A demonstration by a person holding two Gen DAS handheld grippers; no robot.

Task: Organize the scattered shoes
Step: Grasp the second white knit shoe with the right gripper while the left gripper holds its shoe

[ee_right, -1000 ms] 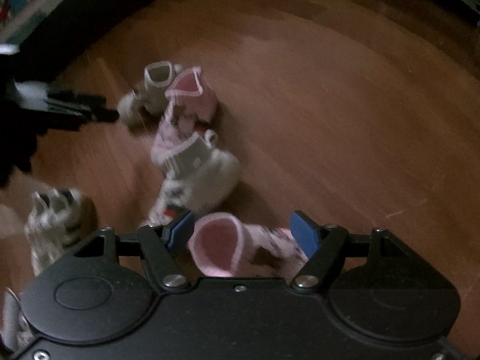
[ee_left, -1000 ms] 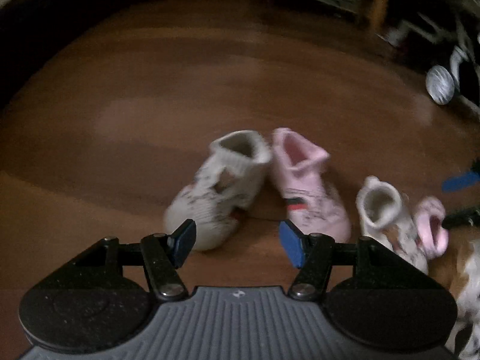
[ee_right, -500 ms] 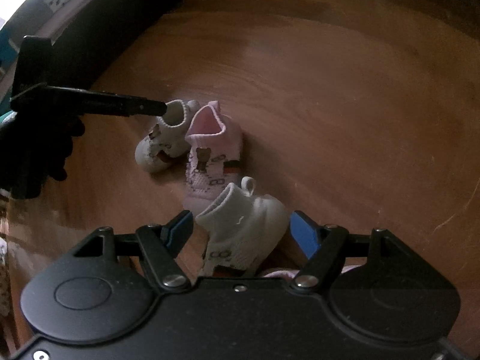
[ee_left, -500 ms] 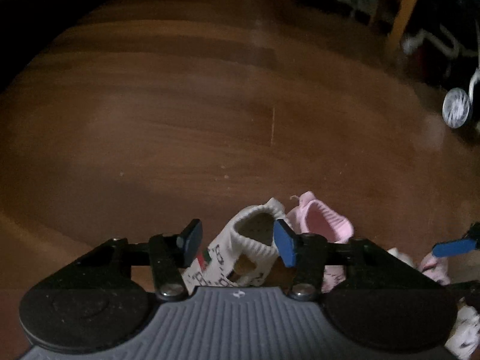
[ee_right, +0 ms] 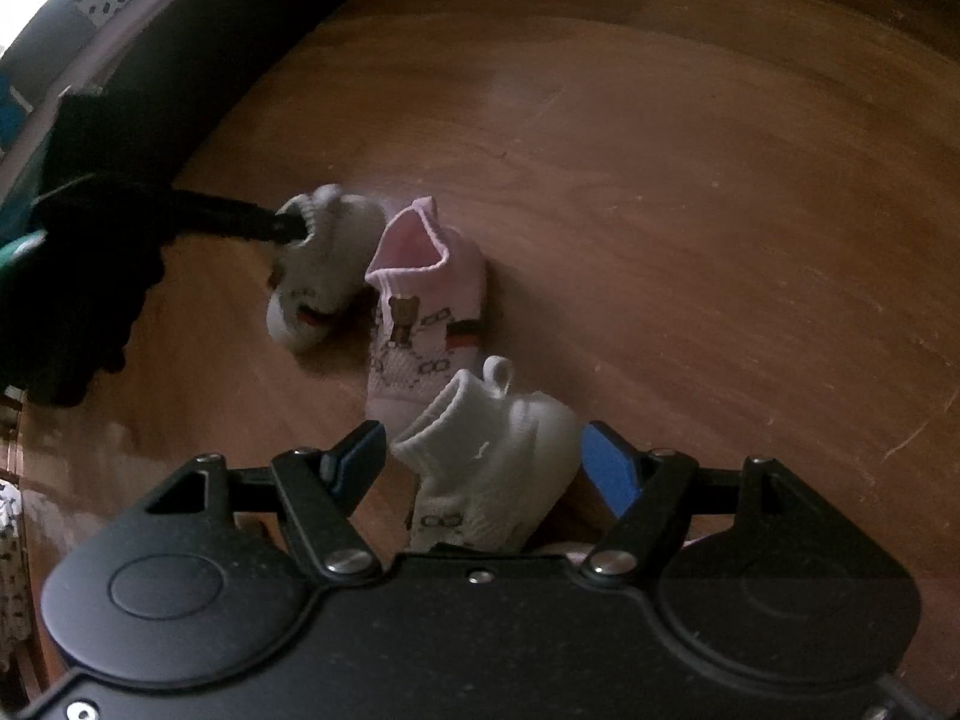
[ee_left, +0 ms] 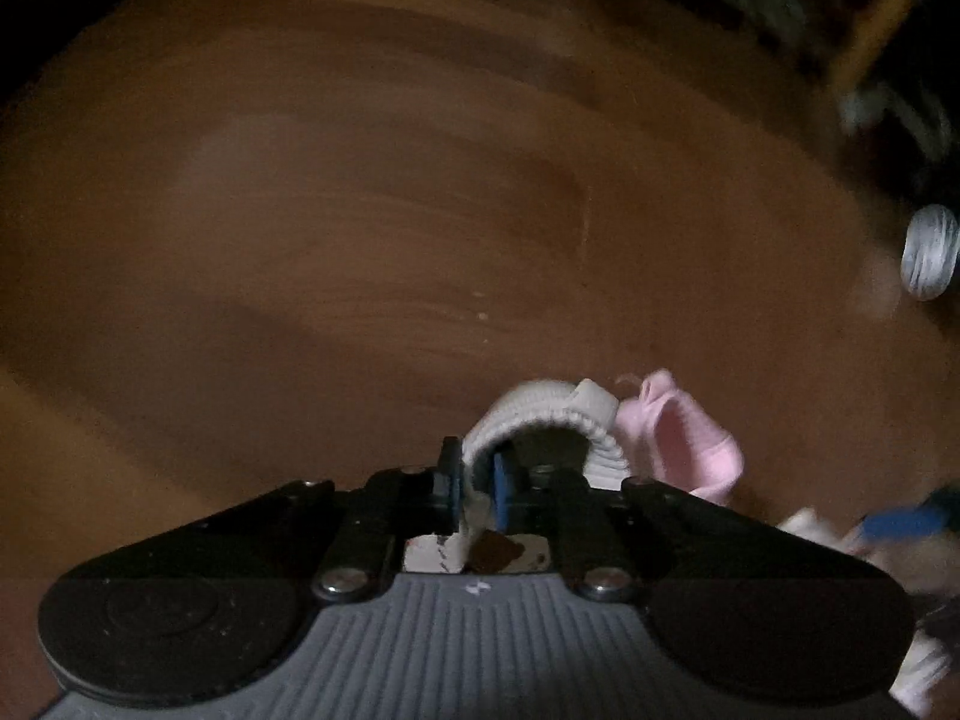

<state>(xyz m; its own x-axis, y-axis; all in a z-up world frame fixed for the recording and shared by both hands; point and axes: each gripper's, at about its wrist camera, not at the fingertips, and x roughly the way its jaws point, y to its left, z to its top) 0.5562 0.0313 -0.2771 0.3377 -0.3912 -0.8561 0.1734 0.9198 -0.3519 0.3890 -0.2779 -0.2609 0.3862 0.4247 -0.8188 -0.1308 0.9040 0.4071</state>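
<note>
Floorboards lie bare beyond pink shoe and white shoe.

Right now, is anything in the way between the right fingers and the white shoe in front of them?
Nothing visible. The white shoe sits right between the open right gripper fingers, which do not press on it. The pink shoe lies farther out on the wooden floor, beyond it.

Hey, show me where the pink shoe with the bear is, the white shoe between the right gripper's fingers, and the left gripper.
pink shoe [ee_right: 429, 324], right wrist view, on its upper by the bear.
white shoe [ee_right: 498, 468], right wrist view, on its side.
left gripper [ee_left: 477, 483], left wrist view, between its fingertips, pinched on a cuff.
</note>
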